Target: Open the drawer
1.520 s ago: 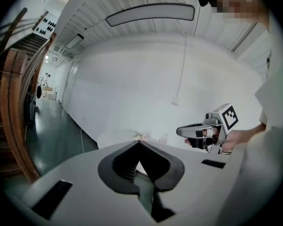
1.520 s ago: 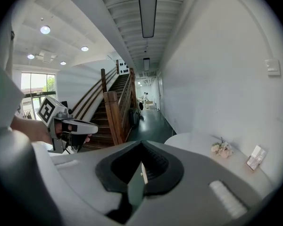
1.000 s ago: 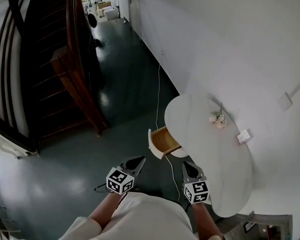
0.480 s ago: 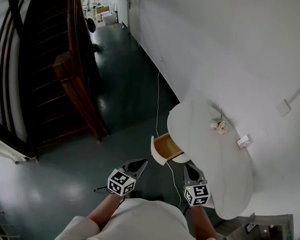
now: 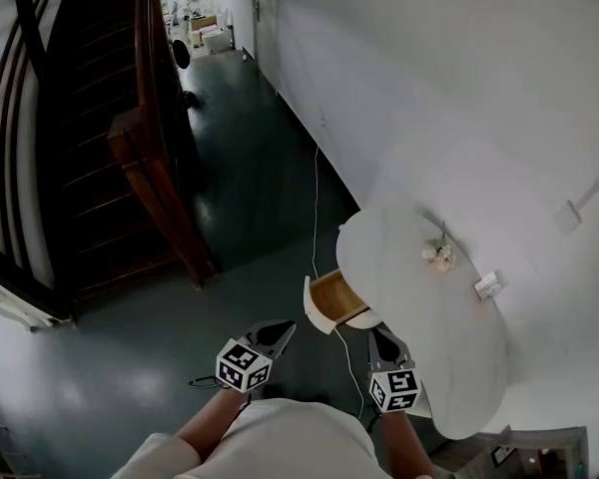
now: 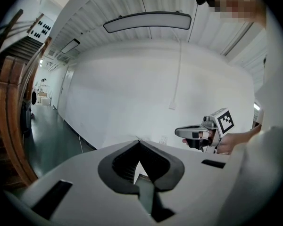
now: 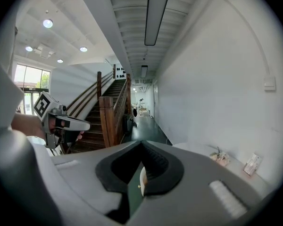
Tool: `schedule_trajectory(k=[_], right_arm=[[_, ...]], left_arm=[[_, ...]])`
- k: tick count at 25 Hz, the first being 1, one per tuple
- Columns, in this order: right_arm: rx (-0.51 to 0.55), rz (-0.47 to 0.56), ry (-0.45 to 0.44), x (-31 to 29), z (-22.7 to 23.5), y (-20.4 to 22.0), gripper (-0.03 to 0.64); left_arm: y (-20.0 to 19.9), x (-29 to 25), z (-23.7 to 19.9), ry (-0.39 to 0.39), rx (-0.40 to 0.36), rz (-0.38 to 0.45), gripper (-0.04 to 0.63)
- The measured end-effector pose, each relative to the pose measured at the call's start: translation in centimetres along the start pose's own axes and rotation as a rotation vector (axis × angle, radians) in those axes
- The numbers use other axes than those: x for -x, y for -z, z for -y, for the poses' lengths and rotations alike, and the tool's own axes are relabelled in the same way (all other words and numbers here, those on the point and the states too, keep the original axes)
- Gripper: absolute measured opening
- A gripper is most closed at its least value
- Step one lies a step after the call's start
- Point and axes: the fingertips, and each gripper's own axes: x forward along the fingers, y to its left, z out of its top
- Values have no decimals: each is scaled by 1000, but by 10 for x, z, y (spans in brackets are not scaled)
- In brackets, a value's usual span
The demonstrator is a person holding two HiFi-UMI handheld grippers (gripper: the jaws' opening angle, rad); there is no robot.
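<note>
Seen from above, a wooden drawer [image 5: 331, 302] stands pulled out from the rounded white bench [image 5: 449, 357], just ahead of the person. The left gripper [image 5: 283, 327] and right gripper [image 5: 378, 334] hang near the body, apart from the drawer, each with its fingers pressed together on nothing. The task looks done. The likely risk is that the drawer juts over the floor, so a knee or gripper could knock it shut or askew.

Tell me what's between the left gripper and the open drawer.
Nothing. In the head view, only bare dark floor separates the left gripper from the drawer, which stands pulled out.
</note>
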Motion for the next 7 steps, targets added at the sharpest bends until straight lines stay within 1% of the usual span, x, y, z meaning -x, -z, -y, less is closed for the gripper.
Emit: schedule_trajectory(k=[7], right_arm=[[12, -7, 9, -2, 0, 1, 11]], left_arm=[[0, 0, -3, 2, 12, 7, 6]])
